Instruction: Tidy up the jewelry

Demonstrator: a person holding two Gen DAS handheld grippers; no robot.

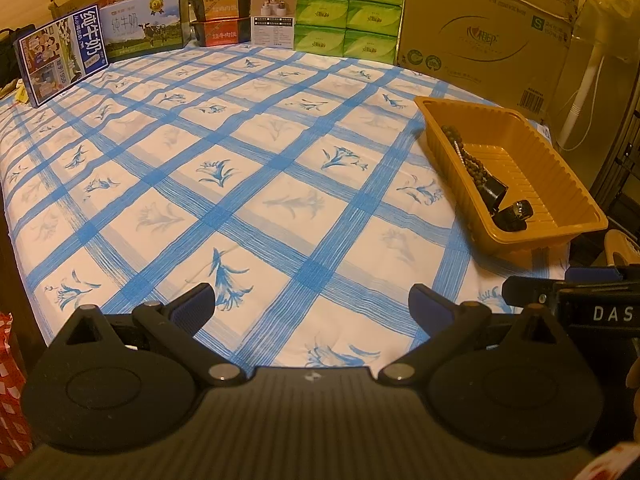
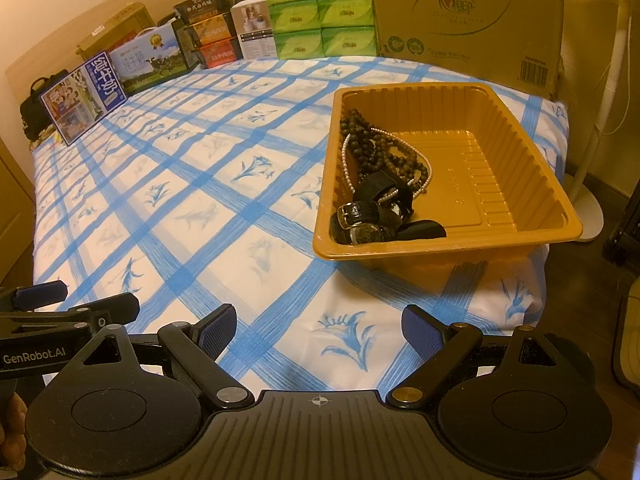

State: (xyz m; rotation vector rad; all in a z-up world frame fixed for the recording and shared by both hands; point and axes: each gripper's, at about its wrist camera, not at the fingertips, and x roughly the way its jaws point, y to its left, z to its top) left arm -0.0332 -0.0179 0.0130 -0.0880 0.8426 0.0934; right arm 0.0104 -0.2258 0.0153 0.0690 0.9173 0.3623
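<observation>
On the bed's blue-checked sheet (image 2: 200, 184), the light, flexible tray (image 2: 532, 184) holds tangled, limp bead strands (image 2: 372, 148) and stiffer watches (image 2: 360, 216), best pinched at a strap; the left hand-held gripper (image 1: 312, 300) and right hand-held gripper (image 2: 318, 326) stand wide open, empty.

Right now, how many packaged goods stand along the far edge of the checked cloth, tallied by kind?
Green tissue packs: 6
Stacked food bowls: 3
Milk boxes: 2
Brown cardboard boxes: 2
White box: 1
Total: 14
</observation>
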